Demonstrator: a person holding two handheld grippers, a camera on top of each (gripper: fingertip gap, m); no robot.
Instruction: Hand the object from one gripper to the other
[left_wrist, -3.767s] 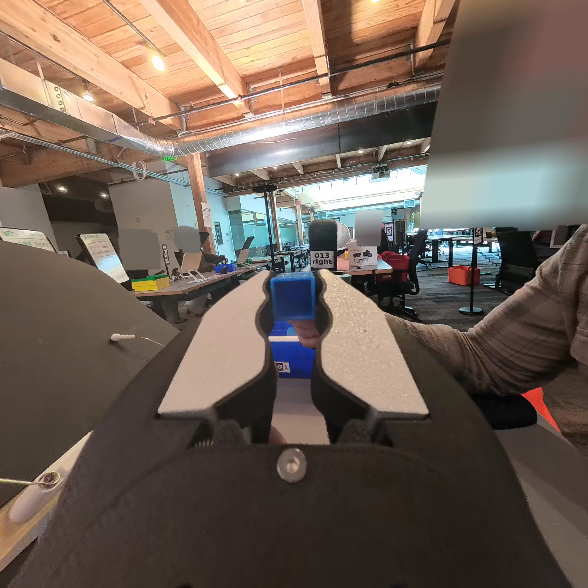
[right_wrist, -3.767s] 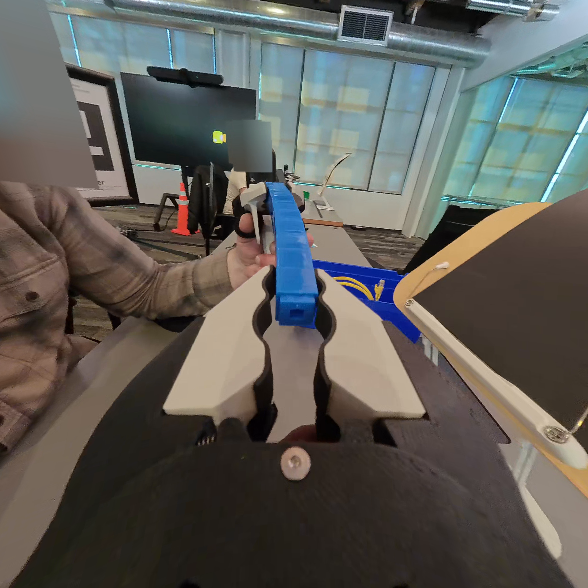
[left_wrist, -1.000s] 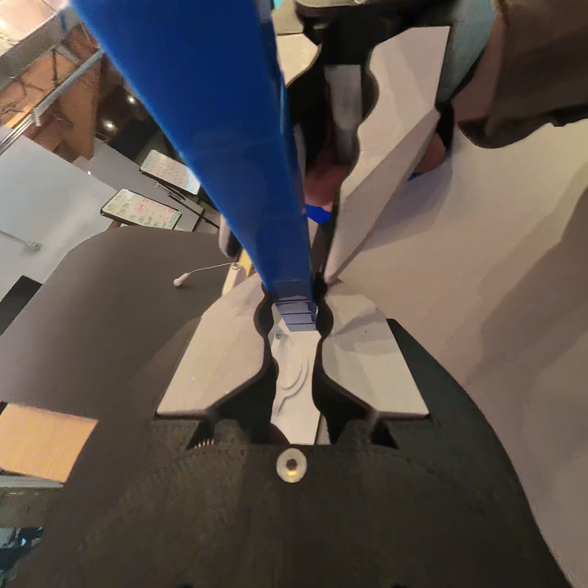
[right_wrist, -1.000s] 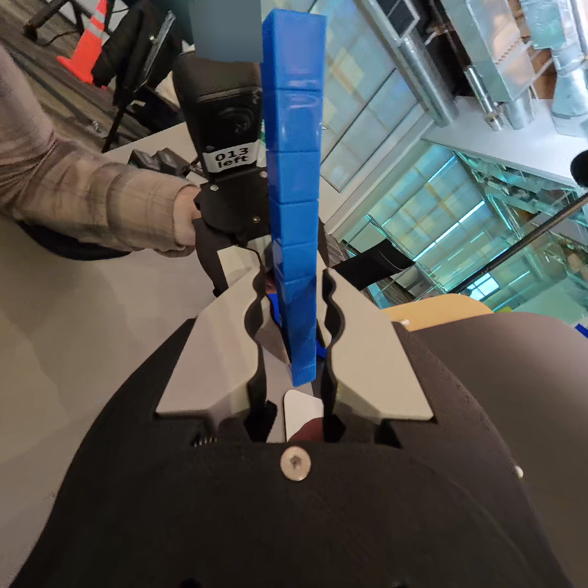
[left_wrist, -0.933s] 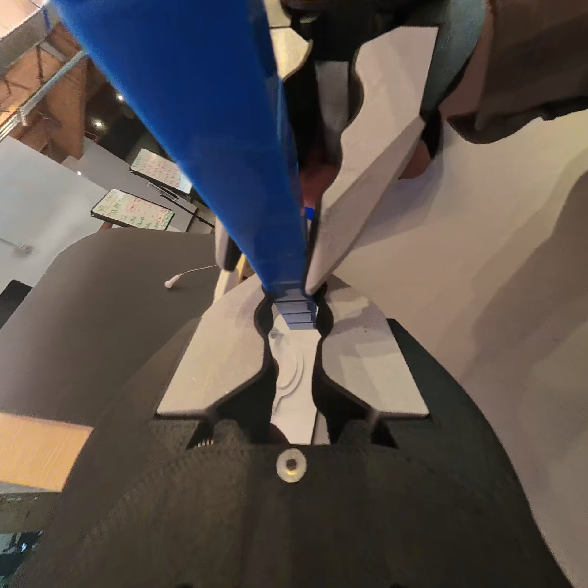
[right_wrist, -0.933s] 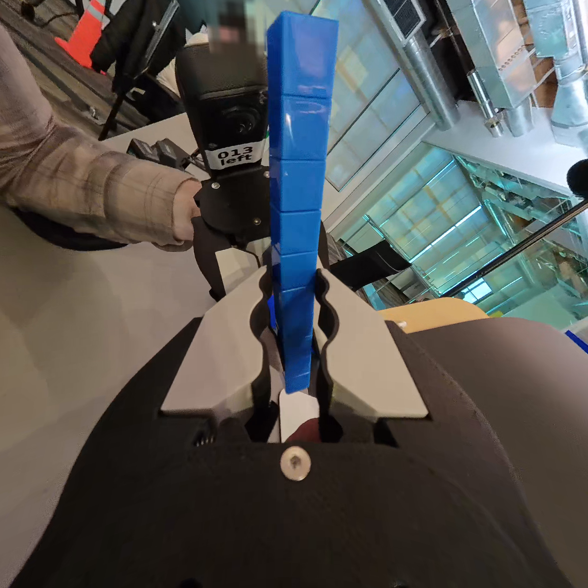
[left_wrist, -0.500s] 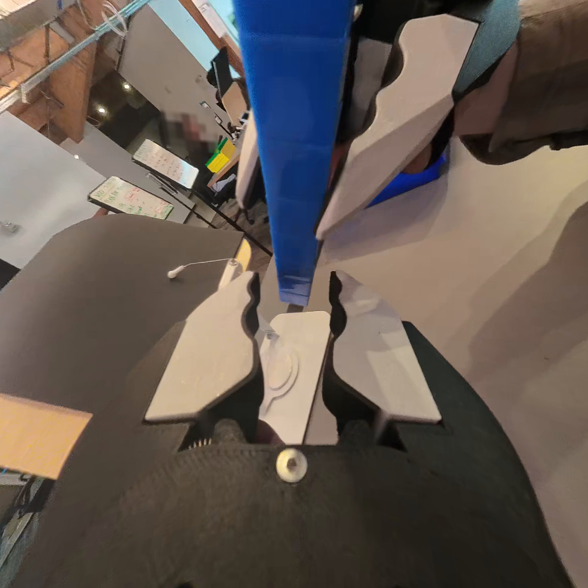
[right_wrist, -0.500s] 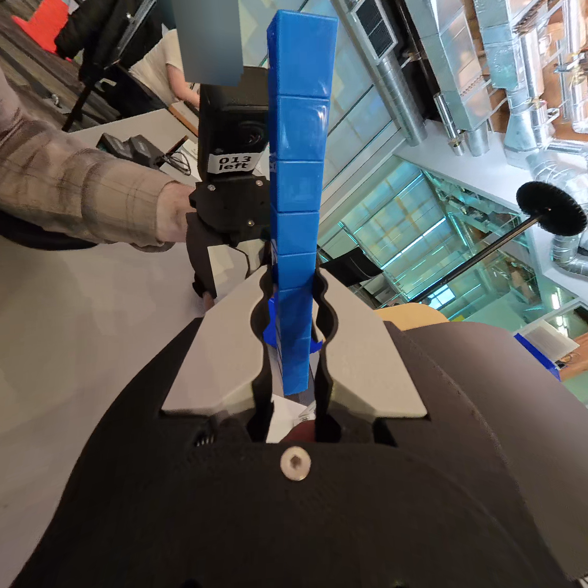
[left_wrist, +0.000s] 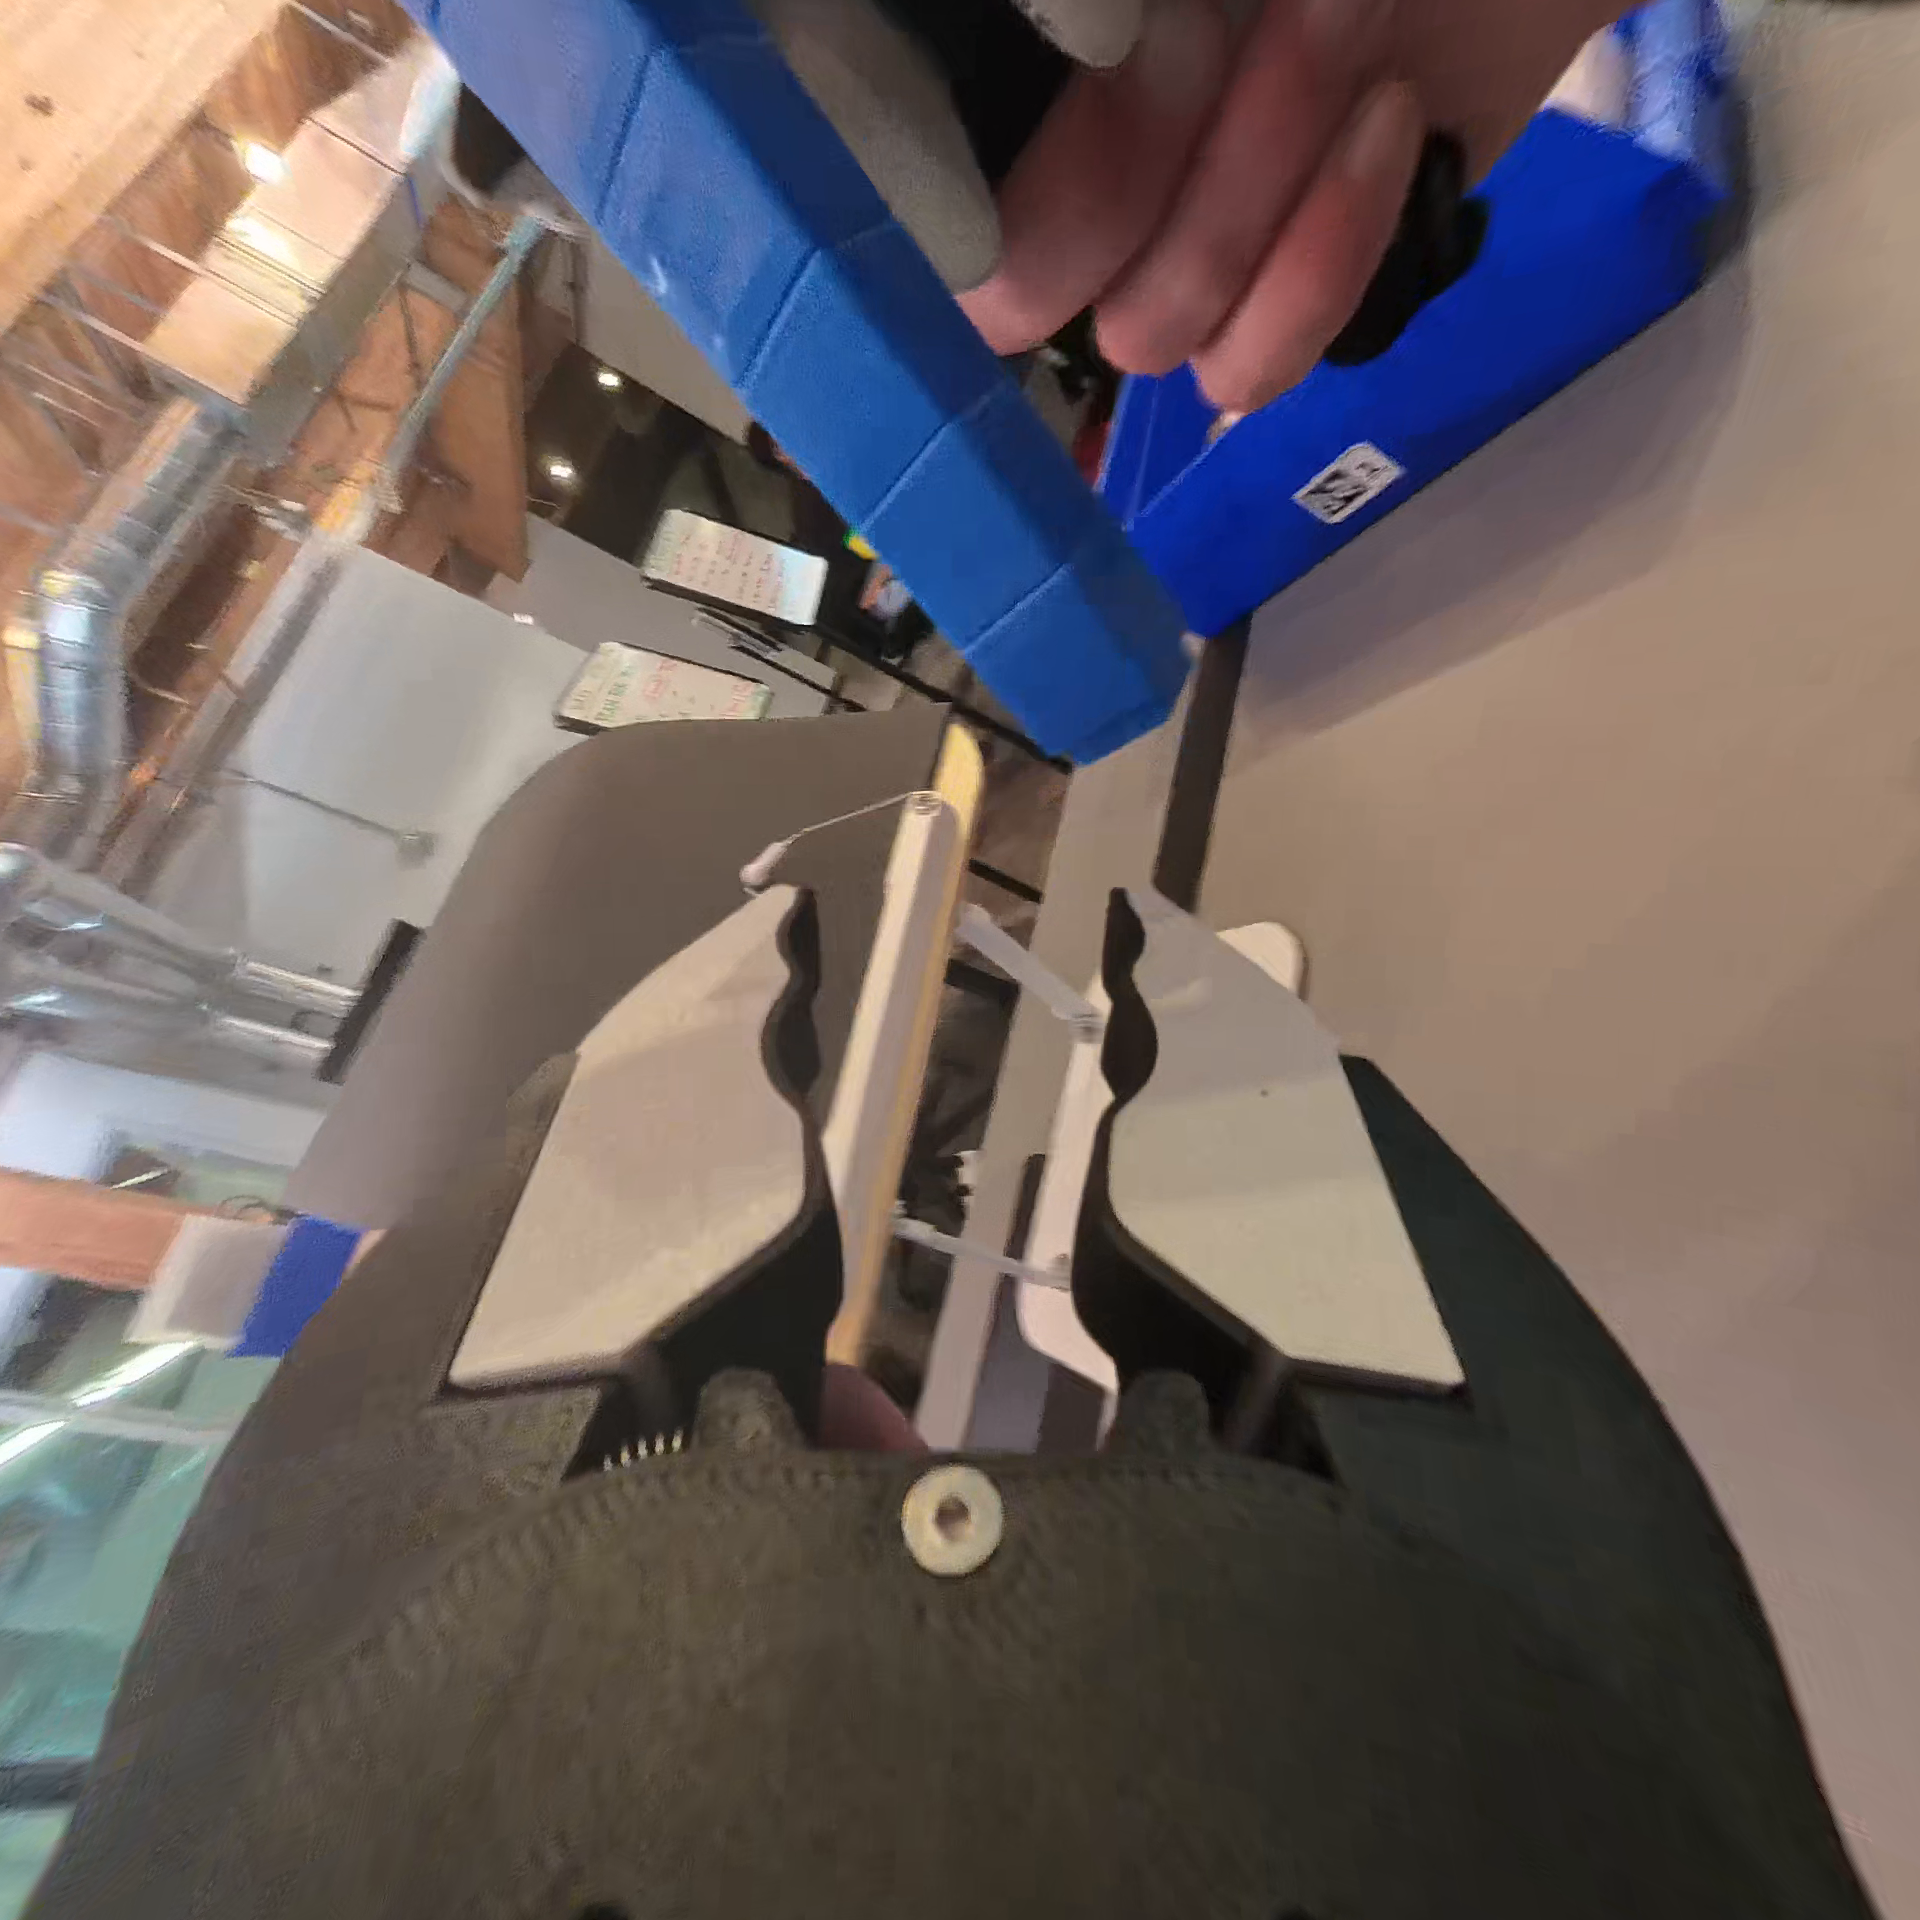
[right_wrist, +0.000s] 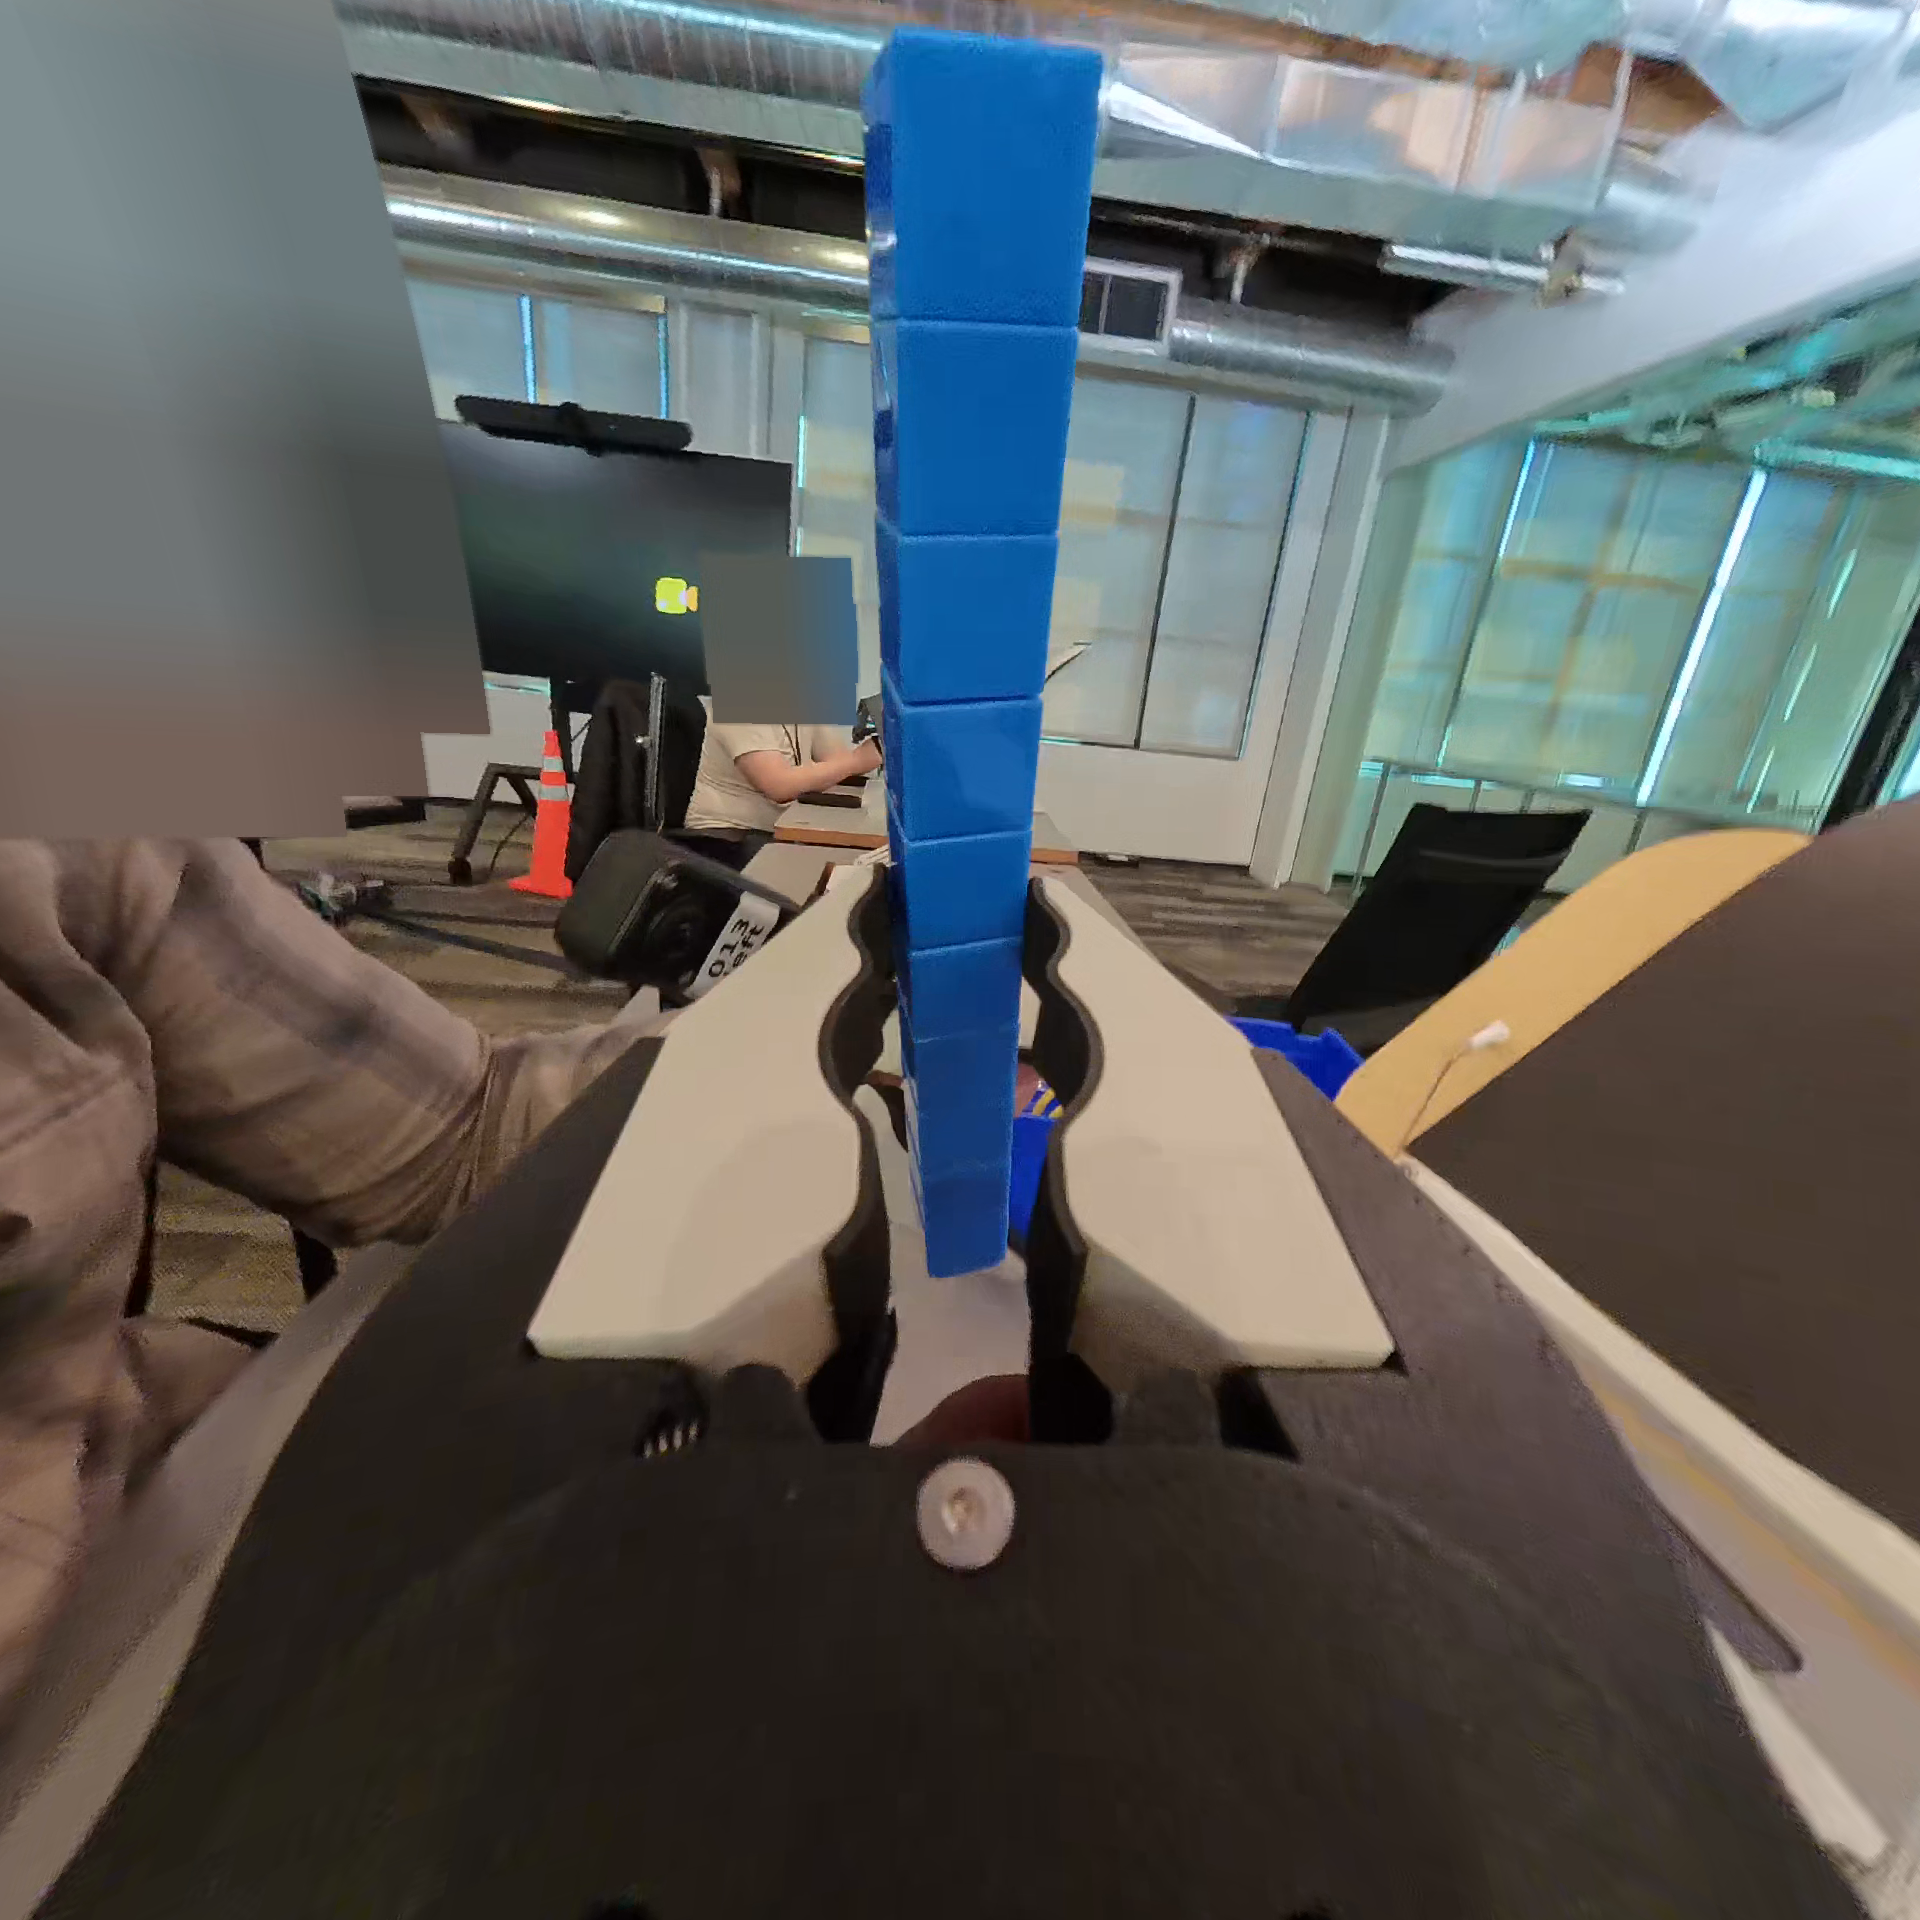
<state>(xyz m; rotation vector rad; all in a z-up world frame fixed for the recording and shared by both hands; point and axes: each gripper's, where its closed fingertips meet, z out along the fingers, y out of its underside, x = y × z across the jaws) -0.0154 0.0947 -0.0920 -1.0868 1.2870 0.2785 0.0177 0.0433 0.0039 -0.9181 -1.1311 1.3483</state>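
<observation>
Grey bench (left_wrist: 1558, 935) runs under both views, bare where I work so a dropped piece would land flat. Blue bin (left_wrist: 1455, 395) sits on it at the far side, near the right hand (left_wrist: 1195, 187), well out of the exchange line. The blue block bar (right_wrist: 966, 623), a long stick of joined cubes, stands upright in my right hand-held gripper (right_wrist: 961, 997); its jaws are closed on the bar's lower segments, gripped low, I judge, because the other end was where the left had been holding. Most of its length rises free above the fingers, so a firm squeeze matters: it is top-heavy and could pivot. In the left view the same bar (left_wrist: 883, 416) slants across the top, its end hanging clear above my left hand-held gripper (left_wrist: 956, 914), not touching. That one has jaws spread wide and nothing between them. I read the handover as done, the left free to pull away.
</observation>
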